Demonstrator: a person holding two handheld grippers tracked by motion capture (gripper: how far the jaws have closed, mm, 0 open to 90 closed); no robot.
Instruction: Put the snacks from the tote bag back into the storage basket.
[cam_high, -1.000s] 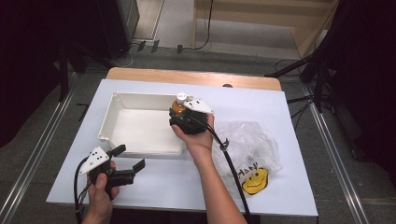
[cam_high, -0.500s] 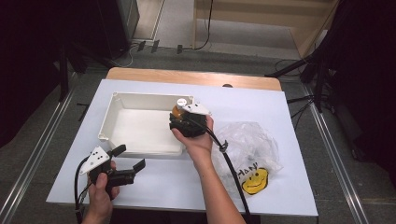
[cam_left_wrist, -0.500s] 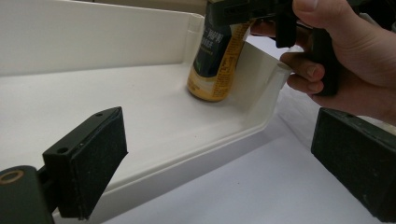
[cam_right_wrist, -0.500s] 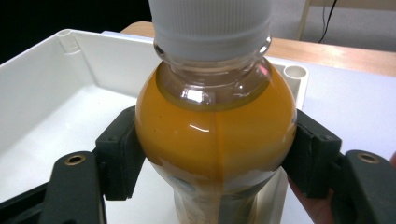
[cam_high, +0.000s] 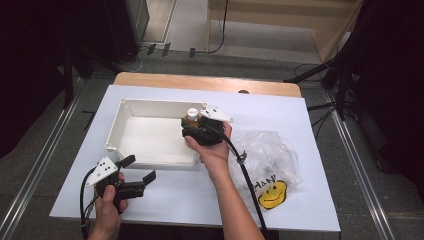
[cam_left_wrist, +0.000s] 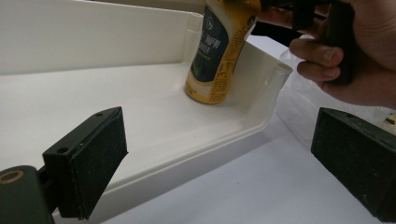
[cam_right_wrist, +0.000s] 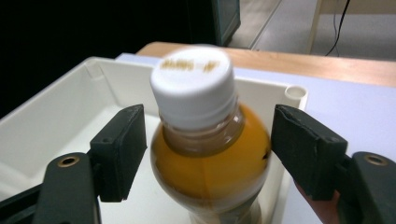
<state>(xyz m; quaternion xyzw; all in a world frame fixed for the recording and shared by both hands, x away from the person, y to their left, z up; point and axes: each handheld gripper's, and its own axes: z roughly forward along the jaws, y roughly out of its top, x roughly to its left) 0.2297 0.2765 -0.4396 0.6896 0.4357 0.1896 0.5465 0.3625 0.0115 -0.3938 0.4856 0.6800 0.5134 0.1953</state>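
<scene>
1. At the near right corner of the white tray (cam_high: 150, 107), my right tool (cam_right_wrist: 205, 154) has its jaws apart on either side of the drink bottle (cam_right_wrist: 208, 158). A gap shows at each side, so the bottle is not clamped.
2. From the left gripper view, the bottle (cam_left_wrist: 219, 51) stands on the tray floor but leans toward the corner wall. I judge it may tip over if I pull the tool away carelessly or touch its shoulder with a pad.
3. A tall, narrow bottle with liquid inside will fall easily. The corner wall may stop it on one side, but not toward the open tray.
4. My left tool (cam_high: 135, 172) rests low on the desk (cam_high: 310, 115) in front of the tray, its jaws wide apart and holding nothing.
5. To the right lies a crumpled plastic bag (cam_high: 270, 165) with a yellow smiley face. The cable of my right tool runs over its edge and could drag it.
</scene>
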